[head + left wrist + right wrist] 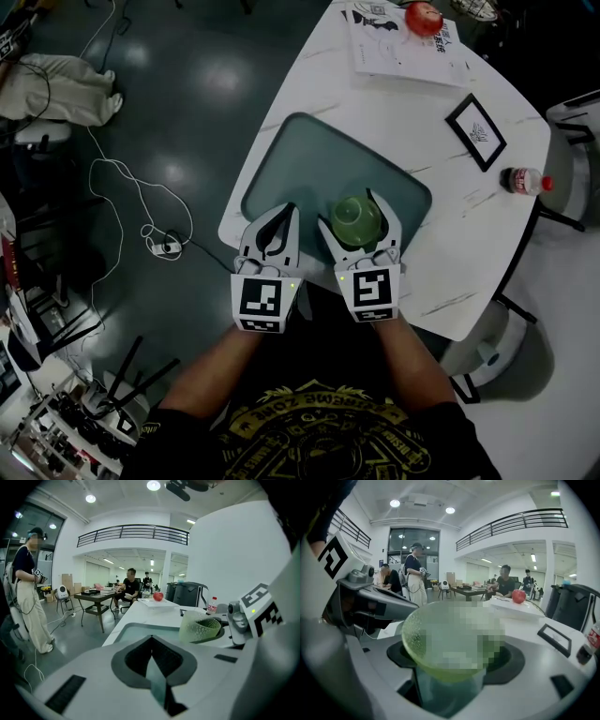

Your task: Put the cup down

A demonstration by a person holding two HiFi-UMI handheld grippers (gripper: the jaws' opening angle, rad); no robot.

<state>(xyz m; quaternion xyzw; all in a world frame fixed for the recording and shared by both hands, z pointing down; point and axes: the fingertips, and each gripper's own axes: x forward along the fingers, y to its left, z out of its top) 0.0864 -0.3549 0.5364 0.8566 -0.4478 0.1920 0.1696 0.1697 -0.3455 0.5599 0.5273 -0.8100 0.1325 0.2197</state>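
A translucent green cup (pixel 356 219) sits upright between the fingers of my right gripper (pixel 349 208), which is shut on it over the near right part of a grey-green mat (pixel 300 159). In the right gripper view the cup (pixel 450 639) fills the space between the jaws of that gripper (pixel 454 660), its rim facing up. My left gripper (pixel 286 214) hangs just left of it over the mat's near edge, shut, its tips meeting with nothing between them. The left gripper view shows these closed tips (pixel 151 638) and the cup (pixel 199 627) to the right.
The mat lies on a white table (pixel 375 103). Farther back are a black picture frame (pixel 476 131), a small bottle with a red cap (pixel 527 180), and a red apple (pixel 424 17) on printed sheets (pixel 403 47). A cable (pixel 141 206) trails on the floor. People stand and sit in the background.
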